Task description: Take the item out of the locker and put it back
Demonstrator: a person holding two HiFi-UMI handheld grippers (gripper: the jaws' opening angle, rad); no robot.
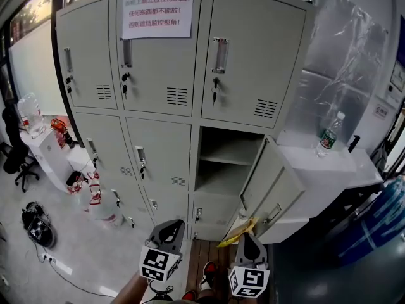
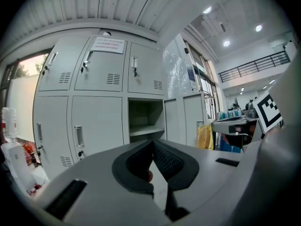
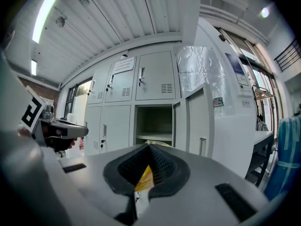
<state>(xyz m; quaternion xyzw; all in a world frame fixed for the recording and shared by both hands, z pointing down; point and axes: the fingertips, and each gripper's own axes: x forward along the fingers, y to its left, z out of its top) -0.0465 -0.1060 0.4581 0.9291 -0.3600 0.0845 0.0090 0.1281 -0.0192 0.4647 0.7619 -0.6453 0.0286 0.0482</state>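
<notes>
right claw (image 3: 149, 149) clamped on the thin yellow plastic packet (image 1: 233, 235), held low before the open grey metal locker compartment (image 1: 221, 177), so it's out and lined up to go back in; left claw (image 2: 153, 145) closed, empty, off to the side.

Locker (image 1: 158, 75) stands on grey floor (image 1: 76, 246). Its open compartment has one shelf (image 1: 228, 160). White counter (image 1: 335, 168) alongside carries a bottle (image 1: 329, 135).
</notes>
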